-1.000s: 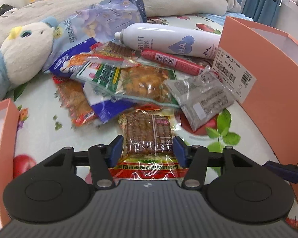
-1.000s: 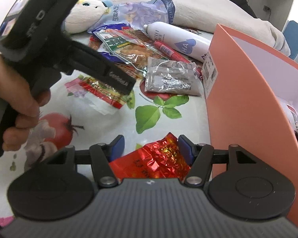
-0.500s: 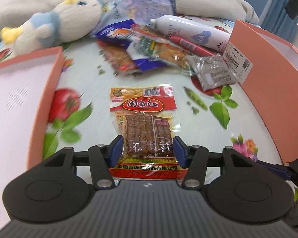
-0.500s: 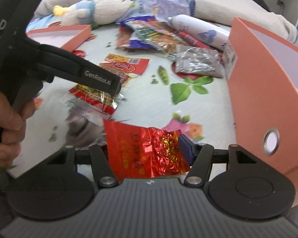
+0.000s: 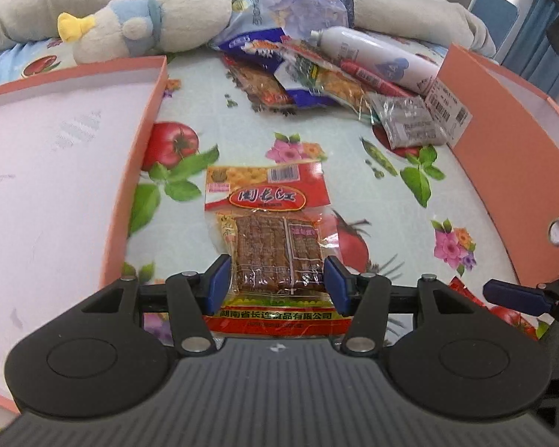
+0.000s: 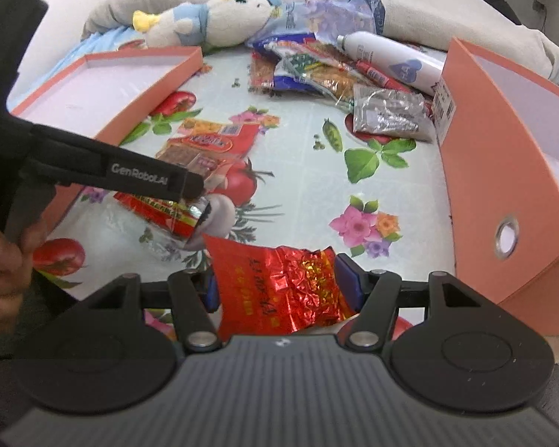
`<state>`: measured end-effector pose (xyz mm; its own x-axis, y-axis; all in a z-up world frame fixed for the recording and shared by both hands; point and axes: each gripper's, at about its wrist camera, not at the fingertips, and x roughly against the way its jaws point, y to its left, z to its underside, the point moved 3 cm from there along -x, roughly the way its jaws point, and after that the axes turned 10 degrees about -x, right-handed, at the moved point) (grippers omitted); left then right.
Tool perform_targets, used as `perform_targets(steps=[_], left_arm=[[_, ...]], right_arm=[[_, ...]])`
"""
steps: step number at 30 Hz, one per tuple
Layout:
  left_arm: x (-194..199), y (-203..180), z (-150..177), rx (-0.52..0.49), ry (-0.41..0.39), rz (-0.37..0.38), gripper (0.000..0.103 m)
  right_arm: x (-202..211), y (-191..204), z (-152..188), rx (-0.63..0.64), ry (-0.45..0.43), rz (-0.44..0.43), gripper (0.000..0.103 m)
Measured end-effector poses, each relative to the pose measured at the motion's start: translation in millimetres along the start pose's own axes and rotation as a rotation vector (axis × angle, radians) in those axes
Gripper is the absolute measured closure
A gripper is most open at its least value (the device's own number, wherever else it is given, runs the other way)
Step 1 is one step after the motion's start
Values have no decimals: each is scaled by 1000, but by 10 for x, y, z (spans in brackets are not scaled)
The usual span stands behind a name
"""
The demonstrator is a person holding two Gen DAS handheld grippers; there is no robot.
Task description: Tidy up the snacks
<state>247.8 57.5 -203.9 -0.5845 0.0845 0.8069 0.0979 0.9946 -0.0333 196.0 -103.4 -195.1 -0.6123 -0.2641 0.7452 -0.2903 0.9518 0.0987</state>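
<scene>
Left wrist view: left gripper [image 5: 277, 277] clamps the tofu pack [image 5: 270, 238] above the cloth, beside the tray [image 5: 132, 171]. Right gripper [image 6: 281, 285] grasps the red pouch [image 6: 279, 287]. Carry both level; release over the tray's floor.

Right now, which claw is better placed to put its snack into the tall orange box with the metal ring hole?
Probably right. The right claw grips the crinkled red foil packet next to the tall orange box; the left claw sits nearer the shallow orange tray.
</scene>
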Motion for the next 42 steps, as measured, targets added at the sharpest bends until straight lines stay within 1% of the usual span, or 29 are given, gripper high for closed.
perform_targets(steps=[4, 5, 6, 9, 12, 16, 23, 27, 28, 31, 32, 33, 34, 35, 36, 37, 39, 42], left_arm=[[62, 133, -178, -19, -13, 2, 44], [73, 163, -227, -28, -16, 1, 57], [69, 194, -269, -34, -11, -4, 76], [5, 287, -393, -22, 6, 45, 76], [-100, 323, -448, -45, 20, 50, 77], [-249, 394, -472, -21, 51, 94, 77], [-391, 622, -516, 83, 90, 149, 77], [-429, 719, -548, 115, 100, 154, 77], [-434, 733, -557, 120, 98, 153, 77], [-442, 719, -579, 111, 89, 145, 75], [-451, 700, -585, 106, 91, 145, 73], [-464, 677, -588, 98, 95, 143, 63], [-474, 649, -592, 87, 97, 138, 56], [-478, 616, -598, 75, 95, 132, 46], [-481, 586, -604, 68, 88, 130, 43], [-478, 562, -609, 66, 83, 133, 42], [-483, 512, -633, 67, 84, 135, 39], [-455, 435, -679, 53, 82, 134, 39]], right_arm=[[21, -66, -84, 28, -15, 34, 41], [20, -86, -104, 31, -16, 43, 41], [8, -104, -127, 33, -14, 51, 41], [-56, -144, -183, 33, 3, 66, 41], [-167, -179, -202, 26, 37, 85, 40], [-238, -205, -207, 16, 64, 107, 40], [-283, -275, -227, 22, 110, 126, 40], [-338, -323, -186, 14, 138, 129, 40], [-336, -331, -184, 7, 133, 129, 38], [-330, -311, -197, 24, 133, 134, 37], [-323, -306, -205, 29, 131, 133, 37], [-307, -305, -214, 27, 127, 127, 37], [-291, -304, -222, 22, 123, 118, 37], [-276, -302, -226, 16, 122, 107, 36], [-267, -299, -225, 11, 126, 95, 35], [-263, -293, -226, 10, 129, 87, 33], [-245, -278, -217, 13, 132, 74, 32], [-215, -281, -211, 22, 140, 67, 32]])
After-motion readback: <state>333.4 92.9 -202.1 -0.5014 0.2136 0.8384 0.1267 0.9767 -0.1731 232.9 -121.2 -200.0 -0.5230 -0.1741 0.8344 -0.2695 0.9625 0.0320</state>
